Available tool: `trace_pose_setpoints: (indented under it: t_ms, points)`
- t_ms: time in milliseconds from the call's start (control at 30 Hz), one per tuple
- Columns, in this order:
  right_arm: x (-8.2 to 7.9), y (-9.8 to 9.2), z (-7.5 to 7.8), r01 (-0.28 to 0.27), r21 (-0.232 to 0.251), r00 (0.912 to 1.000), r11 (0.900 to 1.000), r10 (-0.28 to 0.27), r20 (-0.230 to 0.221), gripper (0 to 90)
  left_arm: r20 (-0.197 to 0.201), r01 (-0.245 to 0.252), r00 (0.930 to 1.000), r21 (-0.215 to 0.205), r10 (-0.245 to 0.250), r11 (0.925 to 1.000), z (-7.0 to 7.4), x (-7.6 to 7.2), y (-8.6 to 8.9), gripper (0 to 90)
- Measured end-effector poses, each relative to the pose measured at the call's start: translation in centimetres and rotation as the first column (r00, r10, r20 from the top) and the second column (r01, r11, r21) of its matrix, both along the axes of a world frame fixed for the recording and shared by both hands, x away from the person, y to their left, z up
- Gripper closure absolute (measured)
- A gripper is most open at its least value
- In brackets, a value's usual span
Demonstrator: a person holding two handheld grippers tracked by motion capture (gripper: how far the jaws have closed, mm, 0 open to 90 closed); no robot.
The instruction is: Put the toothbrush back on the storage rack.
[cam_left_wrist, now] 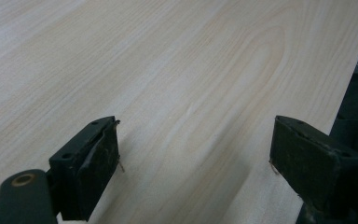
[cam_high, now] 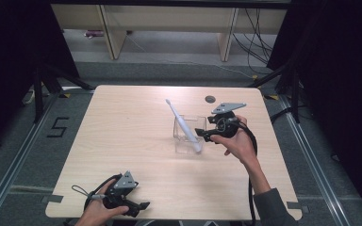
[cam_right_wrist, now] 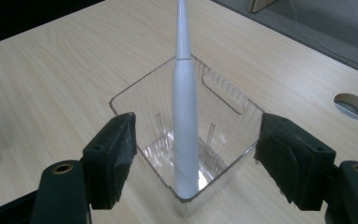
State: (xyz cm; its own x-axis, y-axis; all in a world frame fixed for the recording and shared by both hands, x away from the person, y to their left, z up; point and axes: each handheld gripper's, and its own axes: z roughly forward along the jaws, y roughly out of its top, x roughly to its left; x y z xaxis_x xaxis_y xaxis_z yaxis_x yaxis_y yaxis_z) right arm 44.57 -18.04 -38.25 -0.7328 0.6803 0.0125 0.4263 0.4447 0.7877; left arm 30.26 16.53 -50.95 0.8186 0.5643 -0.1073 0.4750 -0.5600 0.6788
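A white toothbrush [cam_high: 183, 123] stands tilted in a clear square plastic container [cam_high: 179, 143] near the middle of the table, its head leaning up and away to the left. My right gripper [cam_high: 202, 134] sits just right of the container, open. In the right gripper view the two jaws stand on either side of the container's near corner [cam_right_wrist: 228, 100], and the toothbrush handle [cam_right_wrist: 185, 116] rises between them without touching either pad. My left gripper [cam_high: 141, 207] rests at the table's near left edge. It is open over bare wood [cam_left_wrist: 193, 149].
A round cable hole [cam_high: 210, 99] lies in the table behind the right gripper and shows at the far right in the right gripper view [cam_right_wrist: 353, 105]. The table's right edge [cam_left_wrist: 354, 70] is close to the left gripper's jaws. Black curtains and stands flank the table.
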Motion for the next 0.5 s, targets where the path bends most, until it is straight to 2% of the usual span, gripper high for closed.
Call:
trace_pose_setpoints:
  t_ms: [33,133,167,233,333,400,467,500]
  points:
    - [-0.17,0.01,-0.01,0.007,0.007,0.9998,1.000,-0.007,-0.018,28.9,0.000,0.000,1.0000,0.000,0.000,1.0000,0.00,0.00,0.00,14.9]
    - [-0.16,-0.19,-0.06,-0.003,0.004,1.0000,1.000,0.003,0.000,28.7,-0.001,-0.001,1.0000,-0.003,0.001,1.0000,-0.02,-0.01,-0.03,14.9]
    - [-0.38,-0.14,-0.07,0.014,0.016,0.9997,1.000,-0.014,-0.019,28.7,-0.001,0.001,1.0000,0.001,-0.001,1.0000,-0.01,0.01,-0.01,14.9]
    - [-0.45,-0.19,-0.01,0.017,0.012,0.9997,1.000,-0.017,-0.019,28.7,-0.002,0.000,1.0000,0.001,0.000,1.0000,-0.02,0.01,-0.01,14.9]
    - [-0.40,-0.40,-0.02,-0.001,0.006,0.9999,1.000,0.001,0.014,28.7,-0.005,0.002,1.0000,-0.005,-0.002,1.0000,-0.01,-0.03,-0.03,14.9]
    - [-0.57,-0.34,-0.07,0.001,0.024,1.0000,1.000,-0.001,0.002,28.6,-0.005,0.004,1.0000,-0.004,-0.004,1.0000,0.00,-0.03,-0.02,14.9]
    - [-0.74,-0.49,0.03,0.005,0.008,1.0000,1.000,-0.005,0.004,28.2,0.000,0.001,1.0000,0.001,-0.001,1.0000,0.01,-0.01,0.01,14.9]
    - [-0.79,-0.55,0.02,0.006,0.004,1.0000,1.000,-0.006,0.008,28.2,-0.005,-0.003,1.0000,-0.017,0.003,0.9998,-0.01,-0.09,-0.09,14.9]
